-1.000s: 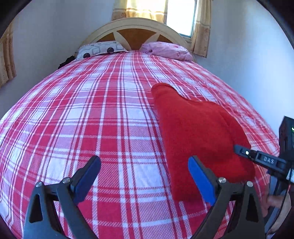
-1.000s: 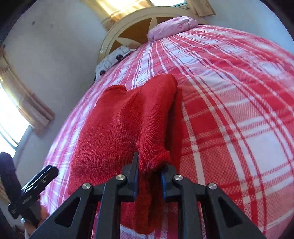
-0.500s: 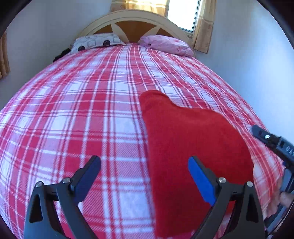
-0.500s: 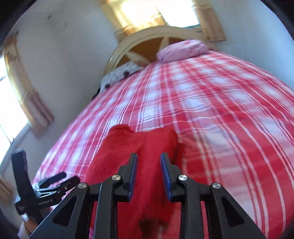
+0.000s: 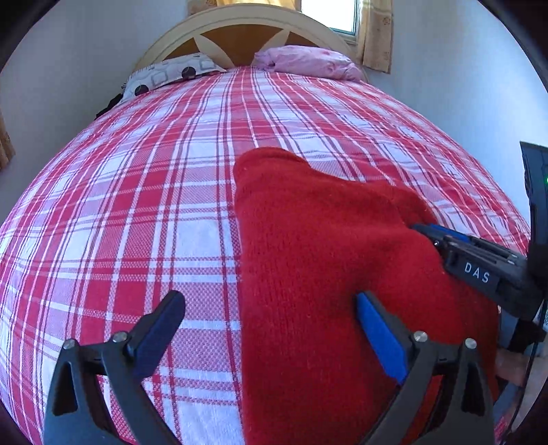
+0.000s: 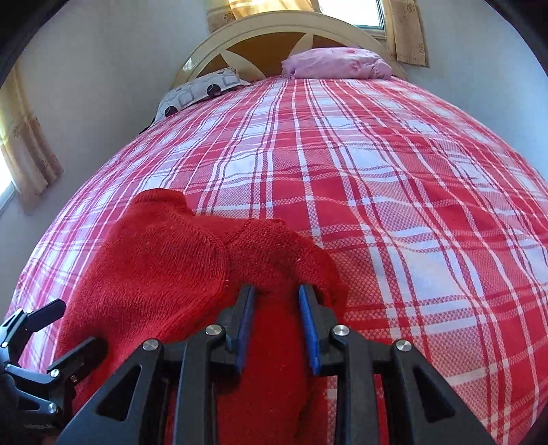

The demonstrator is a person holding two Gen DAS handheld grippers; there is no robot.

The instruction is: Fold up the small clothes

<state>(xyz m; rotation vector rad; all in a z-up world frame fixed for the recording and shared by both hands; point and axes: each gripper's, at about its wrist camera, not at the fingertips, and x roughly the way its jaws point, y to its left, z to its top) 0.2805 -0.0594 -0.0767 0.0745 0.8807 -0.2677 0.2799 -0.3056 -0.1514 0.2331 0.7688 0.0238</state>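
Note:
A small red knitted garment lies on the red and white plaid bed cover, near the bed's near edge. It also shows in the right wrist view, with one part folded over the body. My left gripper is wide open and empty, just above the garment's left edge. My right gripper is partly open, with its blue pads on either side of a raised fold of the garment. It also shows at the right of the left wrist view.
A patterned pillow and a pink pillow lie at the headboard. Walls stand close on both sides of the bed. A curtained window is behind the headboard.
My right gripper let go of the garment's edge, lifted, then came back down partly open over the fold. The left gripper stayed wide open and shifted a little over the garment.

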